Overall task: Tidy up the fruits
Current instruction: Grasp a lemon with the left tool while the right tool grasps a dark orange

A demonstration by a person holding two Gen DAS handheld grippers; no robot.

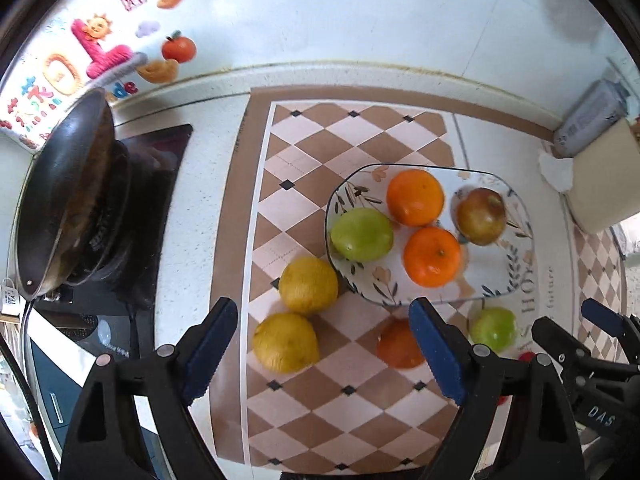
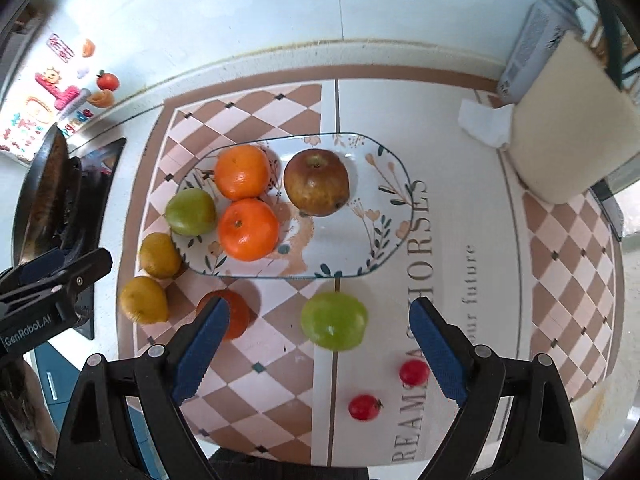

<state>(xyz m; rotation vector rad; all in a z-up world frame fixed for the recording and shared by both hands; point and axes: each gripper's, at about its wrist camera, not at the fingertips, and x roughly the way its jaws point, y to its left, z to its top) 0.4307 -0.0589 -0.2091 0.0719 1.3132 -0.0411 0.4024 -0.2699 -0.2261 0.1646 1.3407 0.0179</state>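
Four fruits sit on the flowered plate point(image 2: 376, 168) in the middle of the checkered mat point(image 2: 280, 360): going left to right, a green apple point(image 2: 191, 212) at its left rim, two oranges point(image 2: 241, 172) point(image 2: 248, 229) touching one another, and a brownish-red apple point(image 2: 316, 182) near the plate's centre. The right half of the plate is bare.

Off the plate, on the mat along its near edge, lie two lemons point(image 1: 308, 285) point(image 1: 285, 342) by the plate's left corner, then a third orange point(image 2: 234, 316) partly hidden behind my finger, then a second green apple point(image 2: 334, 315), and nearest me two small red fruits point(image 2: 414, 372) point(image 2: 364, 407), cherry tomatoes I think, though they are small.

My left gripper point(image 1: 324, 350) is spread wide and holds nothing, hovering over the lemons' side of the mat. My right gripper point(image 2: 318, 350) is likewise spread and empty, with the loose green apple between its fingers' line of sight.

Writing: the mat's pale band reads "HORSES" and "our future", with a cut-off "REAM" lower down. The left gripper's body in the right wrist view reads "GenRobot.AI"; the right gripper's body in the left view shows "DAS". A dark pan point(image 1: 64, 200) sits on the stove at the counter's left edge, beneath colourful wall stickers point(image 1: 100, 52).
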